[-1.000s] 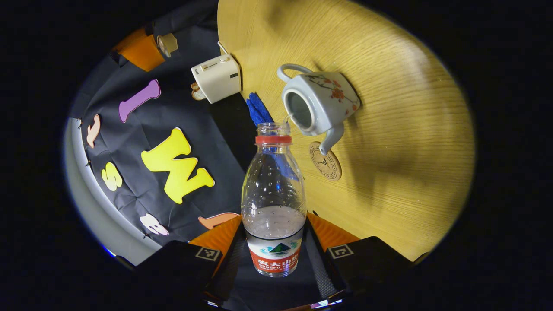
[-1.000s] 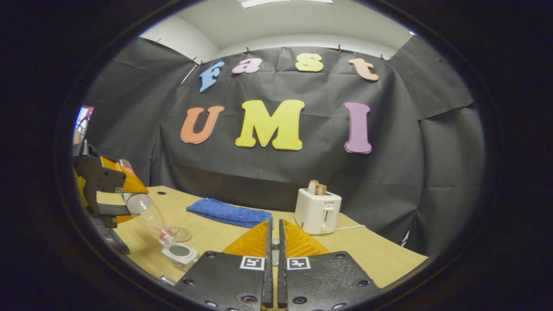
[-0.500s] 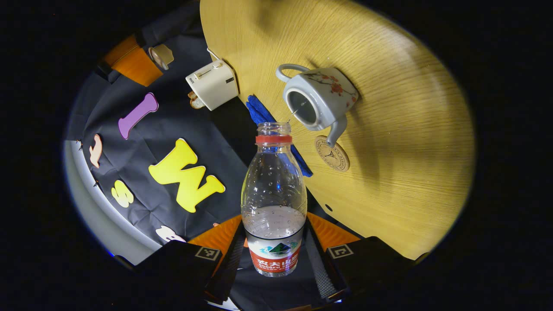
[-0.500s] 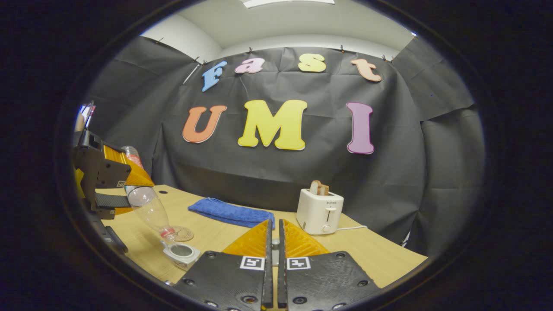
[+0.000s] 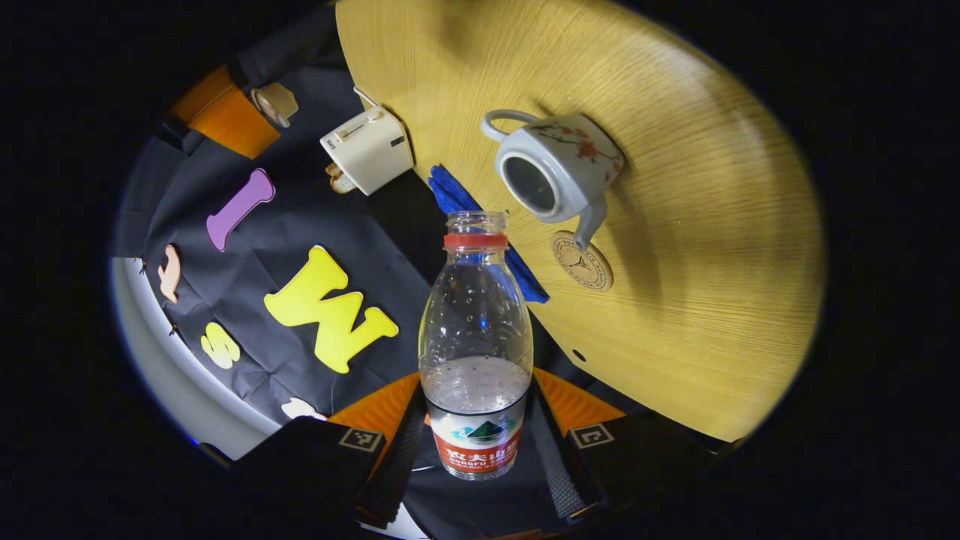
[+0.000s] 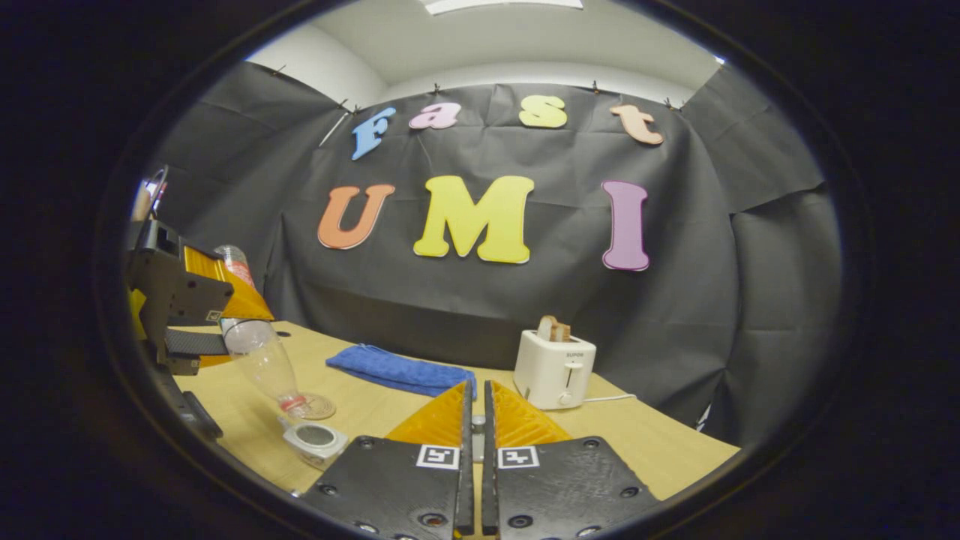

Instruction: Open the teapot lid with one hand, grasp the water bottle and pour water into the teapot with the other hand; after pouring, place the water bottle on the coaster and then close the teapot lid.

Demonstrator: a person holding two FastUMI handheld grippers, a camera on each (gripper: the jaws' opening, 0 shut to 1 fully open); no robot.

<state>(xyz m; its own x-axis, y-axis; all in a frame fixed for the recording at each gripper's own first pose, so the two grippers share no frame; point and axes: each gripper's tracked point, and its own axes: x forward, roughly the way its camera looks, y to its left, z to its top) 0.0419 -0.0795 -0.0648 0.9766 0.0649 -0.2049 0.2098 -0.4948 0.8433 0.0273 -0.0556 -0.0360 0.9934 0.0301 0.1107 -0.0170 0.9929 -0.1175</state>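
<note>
The left gripper [image 5: 480, 450] has both fingers clamped on the water bottle [image 5: 476, 352], tipped mouth-down just above the open teapot [image 5: 553, 174]. The coaster [image 5: 582, 261] sits right beside the spout, with bare table [image 5: 712, 300] past it. The right gripper [image 6: 475, 450] pinches the lid, fingers nearly closed, near the table's front edge.

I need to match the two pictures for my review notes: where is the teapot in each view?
Left gripper view: the teapot sits upper centre on the table, lid off, past the mouth of the water bottle.
Right gripper view: the teapot is at lower left, below the tilted bottle's mouth.
Shared landmark: the round coaster beside the teapot.
</note>
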